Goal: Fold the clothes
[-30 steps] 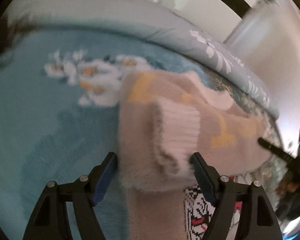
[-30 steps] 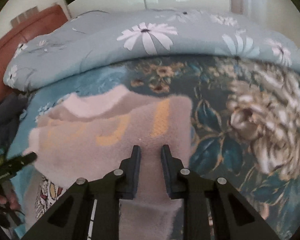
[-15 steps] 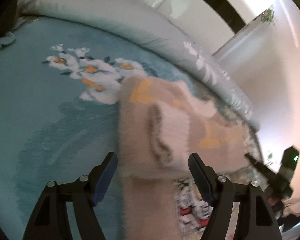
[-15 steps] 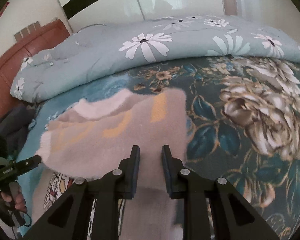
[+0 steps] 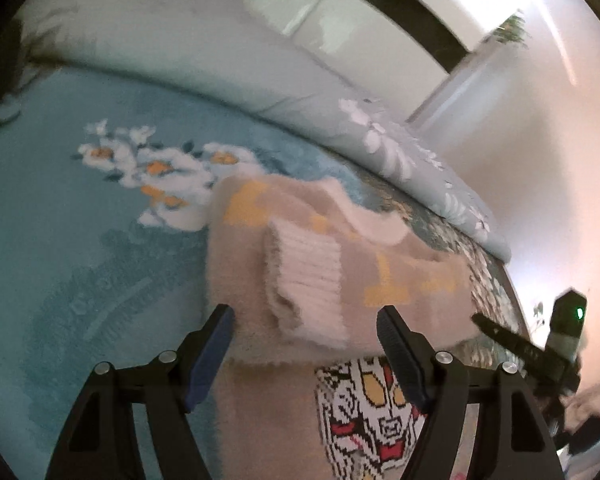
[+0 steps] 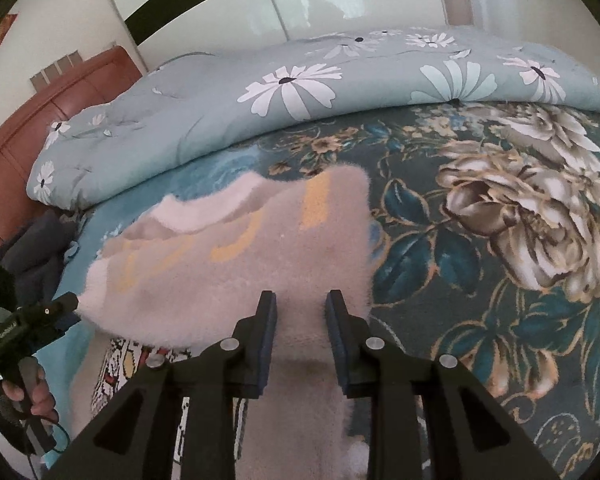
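Observation:
A fuzzy beige sweater (image 5: pixel 244 276) with yellow marks lies folded on the bed, its ribbed cuff (image 5: pixel 312 280) resting on top. A cartoon-face pattern (image 5: pixel 376 412) shows on the layer below the fold. My left gripper (image 5: pixel 304 340) stands open just short of the cuff, its fingers either side and nothing between them. In the right wrist view the sweater (image 6: pixel 228 264) lies flat. My right gripper (image 6: pixel 302 318) hovers over its near right edge, jaws a narrow gap apart with no fabric pinched. Each gripper shows in the other's view: right gripper (image 5: pixel 512 340), left gripper (image 6: pixel 40 320).
A teal flowered blanket (image 5: pixel 60 240) (image 6: pixel 500 220) covers the bed. A rolled grey-blue daisy duvet (image 6: pixel 260 100) (image 5: pixel 180 60) lies along the far side. A brown headboard (image 6: pixel 40 112) and dark clothes (image 6: pixel 36 248) are at the left. A hand (image 6: pixel 32 392) holds the left gripper.
Both grippers have drawn back from the sweater, which stays folded on the bed. The right jaws have parted slightly. The left gripper stays open.

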The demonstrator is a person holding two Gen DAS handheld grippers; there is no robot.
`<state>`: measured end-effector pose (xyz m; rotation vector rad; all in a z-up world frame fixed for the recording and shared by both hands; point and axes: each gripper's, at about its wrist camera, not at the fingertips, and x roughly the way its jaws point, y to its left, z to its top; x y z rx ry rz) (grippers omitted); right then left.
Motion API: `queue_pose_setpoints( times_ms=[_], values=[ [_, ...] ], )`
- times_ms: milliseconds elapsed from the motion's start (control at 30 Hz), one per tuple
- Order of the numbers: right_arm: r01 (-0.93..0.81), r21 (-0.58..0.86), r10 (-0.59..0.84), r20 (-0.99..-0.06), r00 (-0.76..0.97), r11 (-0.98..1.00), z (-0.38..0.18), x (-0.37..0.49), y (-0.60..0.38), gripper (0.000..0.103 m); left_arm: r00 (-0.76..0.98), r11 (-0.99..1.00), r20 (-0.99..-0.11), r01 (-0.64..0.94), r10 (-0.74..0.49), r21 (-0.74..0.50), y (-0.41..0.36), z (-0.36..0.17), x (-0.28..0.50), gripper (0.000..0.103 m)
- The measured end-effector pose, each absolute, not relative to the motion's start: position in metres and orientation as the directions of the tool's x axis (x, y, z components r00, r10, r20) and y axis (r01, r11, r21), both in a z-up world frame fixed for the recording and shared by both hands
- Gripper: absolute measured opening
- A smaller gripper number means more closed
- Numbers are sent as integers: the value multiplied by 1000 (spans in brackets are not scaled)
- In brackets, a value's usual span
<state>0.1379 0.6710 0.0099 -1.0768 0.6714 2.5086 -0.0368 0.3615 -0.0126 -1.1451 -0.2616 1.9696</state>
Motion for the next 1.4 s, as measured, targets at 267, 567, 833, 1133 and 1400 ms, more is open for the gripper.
queue_pose_setpoints(
  times_ms=[267, 567, 833, 1133, 1400],
  values=[
    [-467, 289, 112, -742, -661, -836, 9, 142, 669, 28, -190, -580, -590, -559, 785, -592, 364, -15, -39, 76],
    [-469, 299, 106, -743, -661, -831, 9, 144, 672, 30, -133, -504, -495, -393, 859, -769, 356, -31, -60, 35],
    [-469, 303, 101, -744, -661, -829, 9, 144, 671, 35, -173, -555, -533, -378, 828, -741, 362, -33, -60, 10],
    [-423, 304, 81, -725, -684, -854, 16, 140, 660, 36, -272, -615, -555, -441, 786, -654, 347, -19, -61, 10],
    [-415, 334, 43, -733, -678, -846, 7, 137, 662, 36, -214, -639, -607, -361, 765, -679, 341, -51, -67, 12]
  ],
)
